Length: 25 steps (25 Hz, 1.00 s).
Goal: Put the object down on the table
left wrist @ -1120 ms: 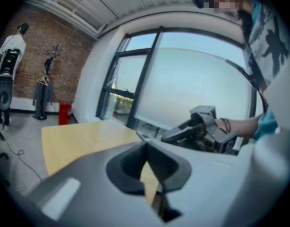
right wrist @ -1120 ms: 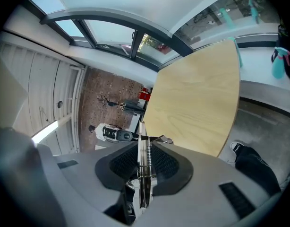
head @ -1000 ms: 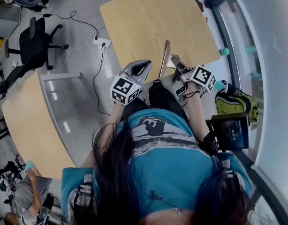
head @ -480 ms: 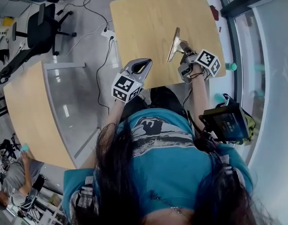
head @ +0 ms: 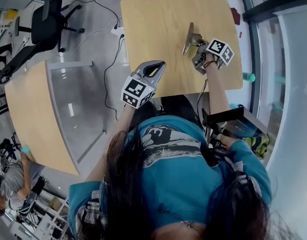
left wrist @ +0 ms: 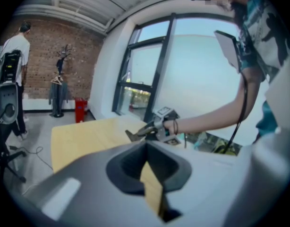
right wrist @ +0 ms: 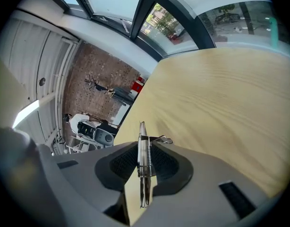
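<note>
My right gripper (head: 194,42) is shut on a thin tan clipboard (head: 187,37) with a metal clip, held on edge over the right half of the wooden table (head: 158,19). In the right gripper view the clipboard (right wrist: 144,167) stands edge-on between the pads, with the table (right wrist: 220,98) just beyond. My left gripper (head: 160,65) hangs at the table's near edge, its jaws together with nothing in them. The left gripper view shows the right gripper (left wrist: 146,130) and the clipboard (left wrist: 132,135) above the table.
A second wooden table (head: 28,119) stands at the left across a strip of grey floor. An office chair (head: 43,29) and a power strip with cables (head: 116,31) are at the back left. A window wall (head: 288,84) runs along the right. A person (head: 8,184) stands at lower left.
The right gripper has carried the clipboard forward from the table's near edge to above the table's right half. The left gripper has stayed by the near edge.
</note>
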Each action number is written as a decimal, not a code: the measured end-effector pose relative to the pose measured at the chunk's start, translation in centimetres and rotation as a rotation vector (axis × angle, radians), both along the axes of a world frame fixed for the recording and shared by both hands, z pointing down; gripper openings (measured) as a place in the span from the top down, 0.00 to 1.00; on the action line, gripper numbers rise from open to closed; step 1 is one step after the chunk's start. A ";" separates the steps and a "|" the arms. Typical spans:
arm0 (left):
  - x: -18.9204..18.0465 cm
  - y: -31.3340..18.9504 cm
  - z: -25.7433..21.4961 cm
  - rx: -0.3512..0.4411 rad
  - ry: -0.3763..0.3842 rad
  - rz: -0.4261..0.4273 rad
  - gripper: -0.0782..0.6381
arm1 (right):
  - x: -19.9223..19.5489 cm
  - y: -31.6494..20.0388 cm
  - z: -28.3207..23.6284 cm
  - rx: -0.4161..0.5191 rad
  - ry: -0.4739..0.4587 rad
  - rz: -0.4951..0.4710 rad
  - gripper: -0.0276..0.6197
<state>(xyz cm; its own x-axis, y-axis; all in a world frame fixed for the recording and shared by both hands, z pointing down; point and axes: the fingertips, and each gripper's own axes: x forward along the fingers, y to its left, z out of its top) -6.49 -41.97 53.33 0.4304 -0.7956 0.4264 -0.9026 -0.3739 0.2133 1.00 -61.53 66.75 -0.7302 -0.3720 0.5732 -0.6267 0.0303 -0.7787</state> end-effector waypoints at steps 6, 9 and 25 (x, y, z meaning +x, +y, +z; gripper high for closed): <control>-1.2 0.8 0.5 -0.022 -0.003 -0.043 0.89 | 0.0 -0.9 2.4 -0.020 0.035 0.007 0.82; -1.6 0.9 0.8 -0.029 -0.001 -0.058 0.89 | 0.1 -1.0 3.2 -0.021 0.050 0.005 0.82; -2.0 1.8 0.4 -0.026 0.000 -0.059 0.89 | -0.6 -0.3 2.5 0.017 0.037 -0.059 0.73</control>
<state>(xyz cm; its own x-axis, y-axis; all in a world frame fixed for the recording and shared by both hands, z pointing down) -8.52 -40.19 53.70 0.3834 -0.8081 0.4472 -0.9228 -0.3146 0.2225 0.41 -61.86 69.22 -0.7295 -0.3391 0.5940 -0.6518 0.0813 -0.7540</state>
